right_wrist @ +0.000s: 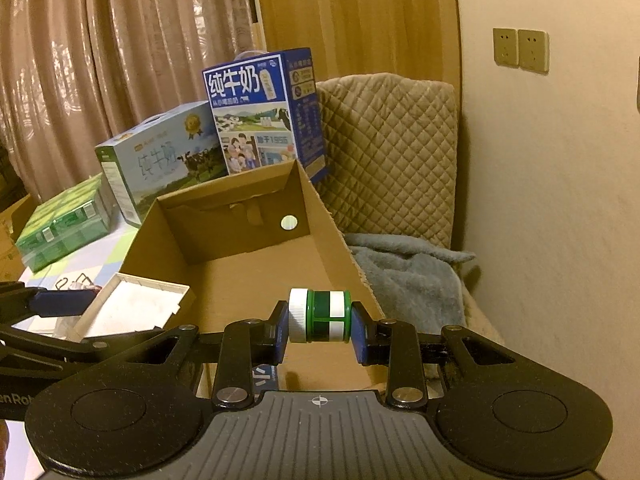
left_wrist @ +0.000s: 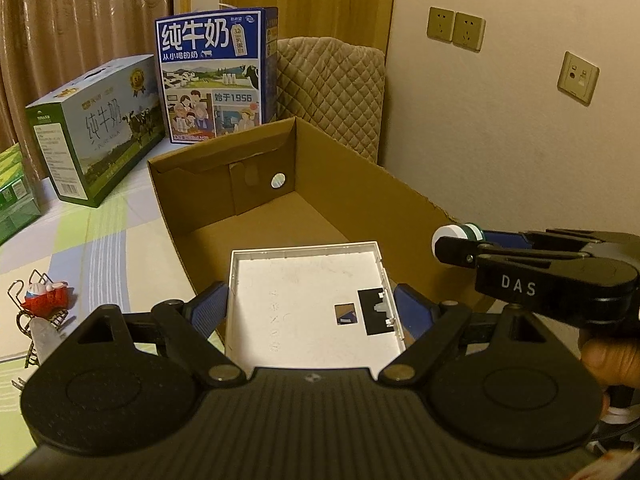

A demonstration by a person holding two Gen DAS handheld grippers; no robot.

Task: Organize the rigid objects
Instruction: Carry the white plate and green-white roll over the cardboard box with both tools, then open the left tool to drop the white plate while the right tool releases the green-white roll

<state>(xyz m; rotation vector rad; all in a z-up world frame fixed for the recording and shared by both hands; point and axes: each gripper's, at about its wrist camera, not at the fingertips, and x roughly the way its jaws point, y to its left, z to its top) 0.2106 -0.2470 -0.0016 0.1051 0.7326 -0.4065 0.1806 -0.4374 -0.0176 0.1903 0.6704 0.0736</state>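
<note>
My left gripper is shut on a flat white plastic tray-like cover, held over the near left edge of an open brown cardboard box. My right gripper is shut on a small green-and-white bottle with a white cap, held sideways over the box's near end. In the left wrist view the right gripper shows at the right, above the box's right wall, with the bottle's cap sticking out. The white cover and left gripper also show at the left in the right wrist view.
A blue milk carton and a green-white milk carton stand behind the box on a checked cloth. A green pack lies at the far left. A small red toy on a wire rack sits left. A quilted cushion and grey blanket lie right.
</note>
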